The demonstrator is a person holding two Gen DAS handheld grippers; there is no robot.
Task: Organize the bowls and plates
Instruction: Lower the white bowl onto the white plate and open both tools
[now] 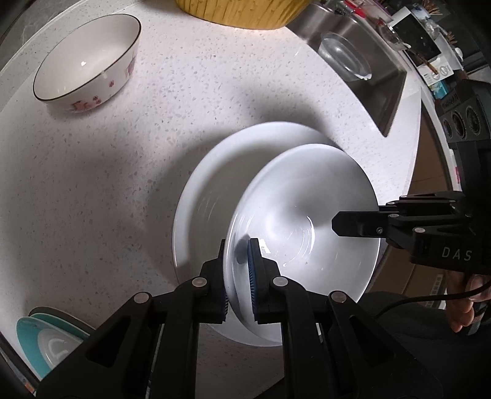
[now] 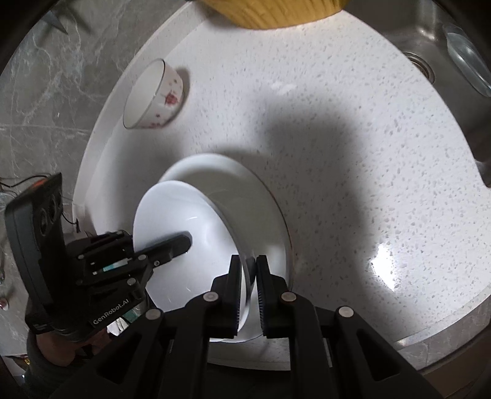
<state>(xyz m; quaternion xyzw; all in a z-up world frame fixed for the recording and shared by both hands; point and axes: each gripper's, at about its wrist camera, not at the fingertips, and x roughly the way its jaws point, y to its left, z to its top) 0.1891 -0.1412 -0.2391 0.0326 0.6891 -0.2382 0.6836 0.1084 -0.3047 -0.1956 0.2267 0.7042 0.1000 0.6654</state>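
A white bowl (image 1: 307,221) hangs tilted just above a larger white plate (image 1: 208,190) on the speckled counter. My left gripper (image 1: 239,276) is shut on the bowl's near-left rim. My right gripper (image 2: 247,288) is shut on the bowl's opposite rim; the bowl (image 2: 184,214) and plate (image 2: 251,196) show below it. Each gripper appears in the other's view, the right gripper (image 1: 353,227) reaching over the bowl from the right. A flowered bowl (image 1: 89,61) with a dark rim stands apart at the far left, also seen in the right wrist view (image 2: 153,95).
A yellow ribbed container (image 1: 242,12) stands at the far edge. A steel sink (image 1: 368,61) with a clear glass dish (image 1: 343,55) lies at the right. Teal and white plates (image 1: 46,340) lie at the lower left. The counter edge (image 1: 399,172) is close on the right.
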